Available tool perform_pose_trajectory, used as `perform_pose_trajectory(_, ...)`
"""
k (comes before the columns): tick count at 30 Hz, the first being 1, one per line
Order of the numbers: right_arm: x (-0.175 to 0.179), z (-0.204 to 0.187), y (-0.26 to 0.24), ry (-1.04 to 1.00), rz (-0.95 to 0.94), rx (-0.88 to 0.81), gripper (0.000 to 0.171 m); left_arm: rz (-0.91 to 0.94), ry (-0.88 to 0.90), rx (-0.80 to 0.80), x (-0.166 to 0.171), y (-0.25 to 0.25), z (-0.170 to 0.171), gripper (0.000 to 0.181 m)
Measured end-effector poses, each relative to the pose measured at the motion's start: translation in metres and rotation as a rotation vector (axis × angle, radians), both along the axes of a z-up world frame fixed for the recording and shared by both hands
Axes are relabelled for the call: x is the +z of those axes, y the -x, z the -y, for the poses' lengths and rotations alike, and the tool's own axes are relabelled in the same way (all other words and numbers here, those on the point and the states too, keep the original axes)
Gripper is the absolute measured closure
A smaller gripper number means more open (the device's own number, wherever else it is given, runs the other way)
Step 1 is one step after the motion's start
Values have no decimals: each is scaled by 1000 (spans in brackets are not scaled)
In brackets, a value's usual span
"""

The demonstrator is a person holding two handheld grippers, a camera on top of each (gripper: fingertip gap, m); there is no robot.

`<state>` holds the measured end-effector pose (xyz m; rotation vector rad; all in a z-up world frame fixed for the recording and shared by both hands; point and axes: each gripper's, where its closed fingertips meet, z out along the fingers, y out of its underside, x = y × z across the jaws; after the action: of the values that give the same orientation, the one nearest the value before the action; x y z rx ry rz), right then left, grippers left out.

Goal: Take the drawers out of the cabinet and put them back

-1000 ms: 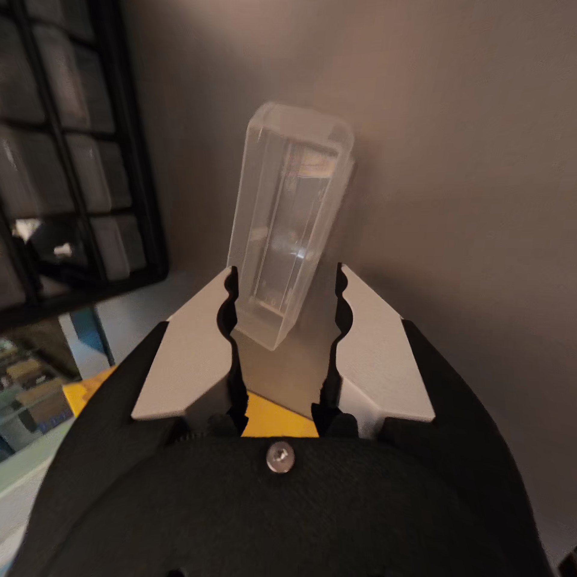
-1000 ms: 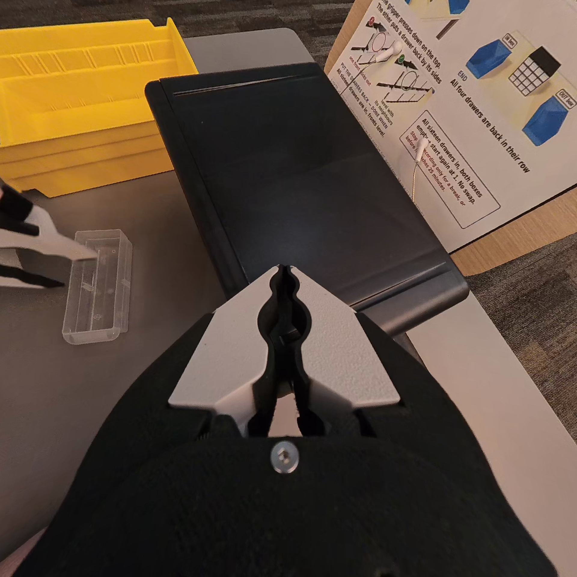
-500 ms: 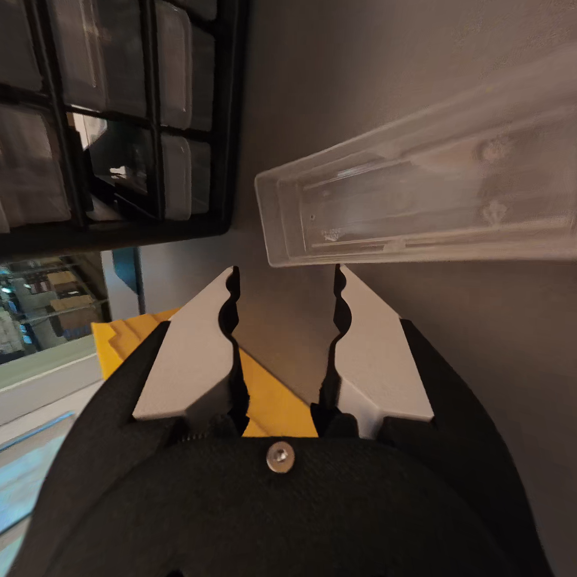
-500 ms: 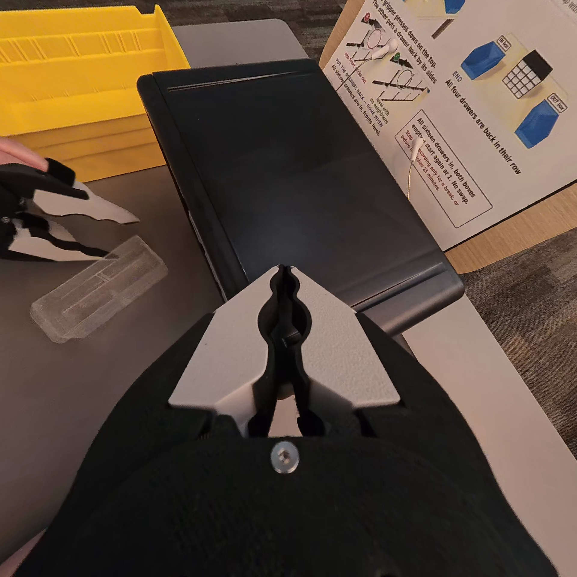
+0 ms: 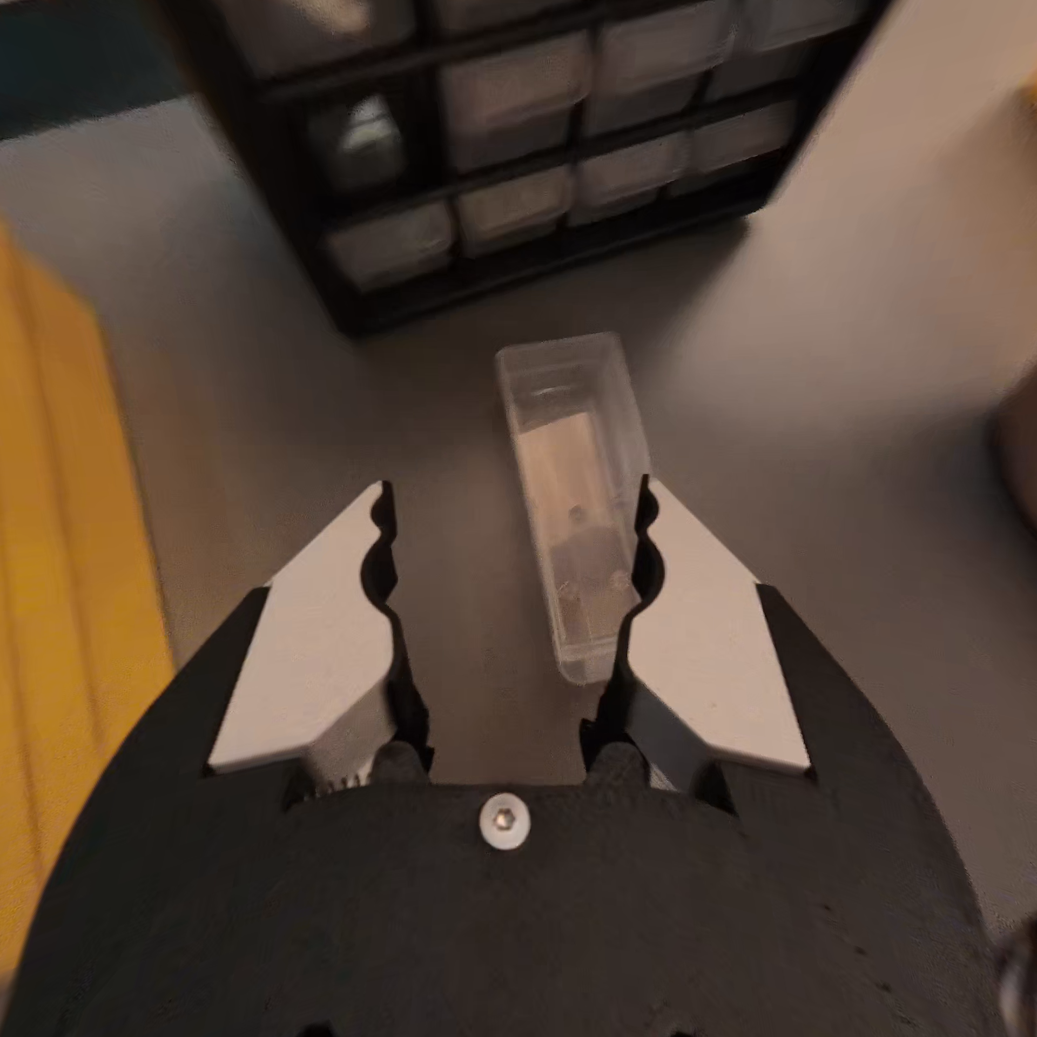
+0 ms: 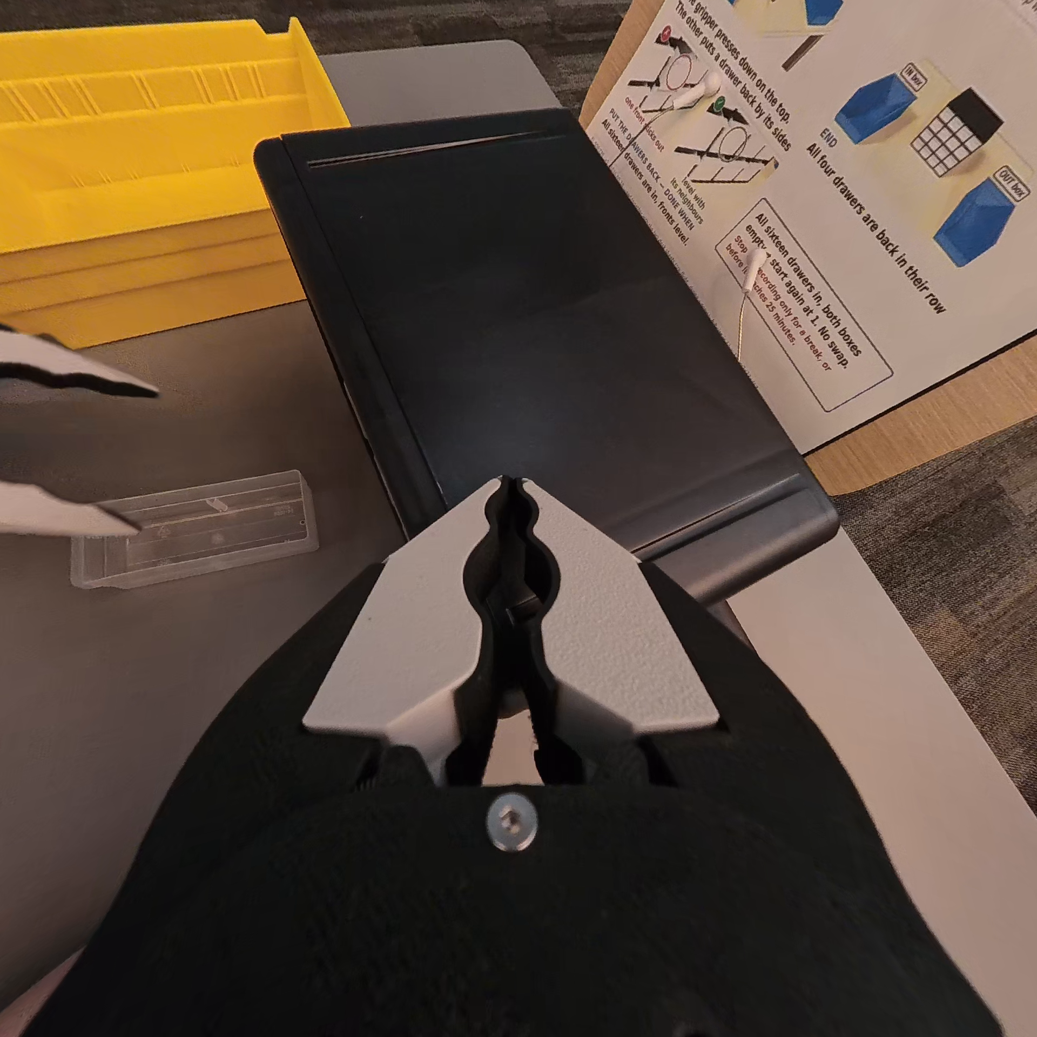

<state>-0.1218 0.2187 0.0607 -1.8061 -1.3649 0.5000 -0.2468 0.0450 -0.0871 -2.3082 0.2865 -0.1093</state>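
Drawer (image 5: 572, 482), clear and empty, is seen lying on the grey table (image 5: 235, 359) between the spread fingers of the left tongs (image 5: 515, 488), ungripped, just before the black cabinet (image 5: 505, 151). Right tongs (image 6: 512, 481) are held closed above the cabinet's top, gripping nothing.

Clear drawer (image 5: 578, 494) lies on the table (before the black cabinet (image 5: 505, 140)).
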Motion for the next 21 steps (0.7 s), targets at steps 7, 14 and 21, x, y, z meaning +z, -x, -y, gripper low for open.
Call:
perform_pose_trajectory(7,0,0,0,4,-5,-2,171,-147,-48,14,-24,-36,13,75)
perform_pose_trajectory(14,0,1,-1,6,-11,6,171,-227,155,45,-65,-21,14,73)
perform_pose_trajectory(21,0,0,-1,2,-6,-1,171,-260,147,50,-63,-11,14,83)
